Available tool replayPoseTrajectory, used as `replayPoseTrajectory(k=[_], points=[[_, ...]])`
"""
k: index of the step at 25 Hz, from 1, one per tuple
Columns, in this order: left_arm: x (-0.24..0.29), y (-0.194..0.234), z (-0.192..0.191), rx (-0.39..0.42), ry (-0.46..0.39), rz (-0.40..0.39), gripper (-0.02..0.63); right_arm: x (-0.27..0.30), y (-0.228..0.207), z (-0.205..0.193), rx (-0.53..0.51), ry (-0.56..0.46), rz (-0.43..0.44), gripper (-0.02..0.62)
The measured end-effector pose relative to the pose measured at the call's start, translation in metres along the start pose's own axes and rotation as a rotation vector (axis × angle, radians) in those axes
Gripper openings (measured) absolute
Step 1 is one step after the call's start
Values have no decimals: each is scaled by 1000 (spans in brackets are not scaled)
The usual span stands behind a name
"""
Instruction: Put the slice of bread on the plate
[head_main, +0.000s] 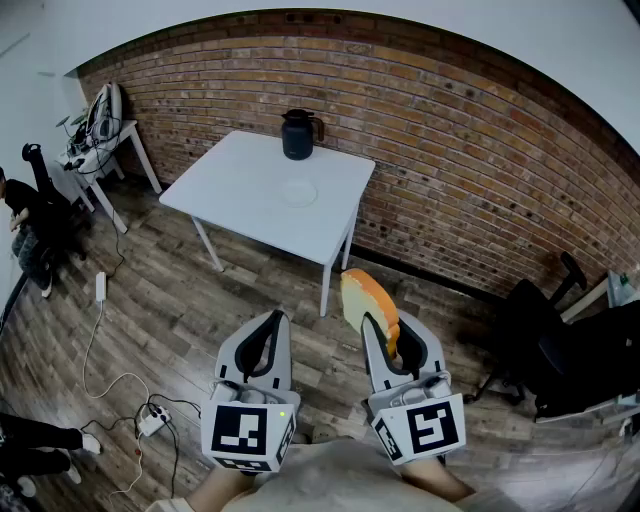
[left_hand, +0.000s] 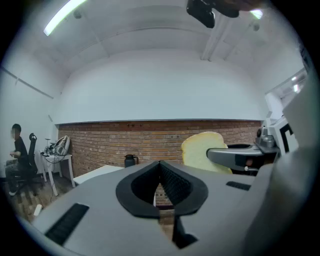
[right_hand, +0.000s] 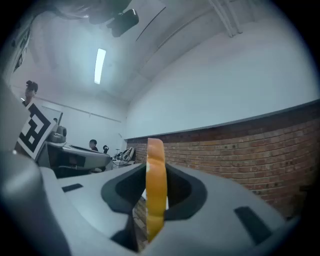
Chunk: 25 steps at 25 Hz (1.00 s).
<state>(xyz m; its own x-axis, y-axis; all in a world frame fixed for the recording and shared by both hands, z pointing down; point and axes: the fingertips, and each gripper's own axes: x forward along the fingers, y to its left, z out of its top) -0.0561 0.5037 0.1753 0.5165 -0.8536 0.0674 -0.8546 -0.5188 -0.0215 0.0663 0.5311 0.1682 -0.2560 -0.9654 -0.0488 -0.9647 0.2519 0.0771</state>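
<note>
A slice of bread (head_main: 366, 297) with an orange-brown crust stands on edge between the jaws of my right gripper (head_main: 391, 338), which is shut on it. In the right gripper view the slice (right_hand: 155, 190) shows edge-on between the black pads. My left gripper (head_main: 267, 336) is beside it, shut and holding nothing; in its own view its pad tips (left_hand: 160, 167) meet, and the bread (left_hand: 199, 150) appears to the right. A small white plate (head_main: 298, 192) lies on the white table (head_main: 240, 200) well ahead of both grippers, across the wooden floor.
A dark jug (head_main: 299, 134) stands on the table behind the plate. A brick wall (head_main: 480, 150) runs behind the table. At the left are a small white desk (head_main: 112, 140) and a seated person (head_main: 25, 225). A black office chair (head_main: 545, 345) is at the right; cables (head_main: 140, 415) lie on the floor.
</note>
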Motion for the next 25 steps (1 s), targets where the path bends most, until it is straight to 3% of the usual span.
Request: replayPoseTrajectory(k=[12,25], points=[[20,-10,-3,-8,1,21,11,9,-23,-8,42,6,27,101],[32,9,-9,-15,2,62,11,23,-35,-23,59,19,36,101]])
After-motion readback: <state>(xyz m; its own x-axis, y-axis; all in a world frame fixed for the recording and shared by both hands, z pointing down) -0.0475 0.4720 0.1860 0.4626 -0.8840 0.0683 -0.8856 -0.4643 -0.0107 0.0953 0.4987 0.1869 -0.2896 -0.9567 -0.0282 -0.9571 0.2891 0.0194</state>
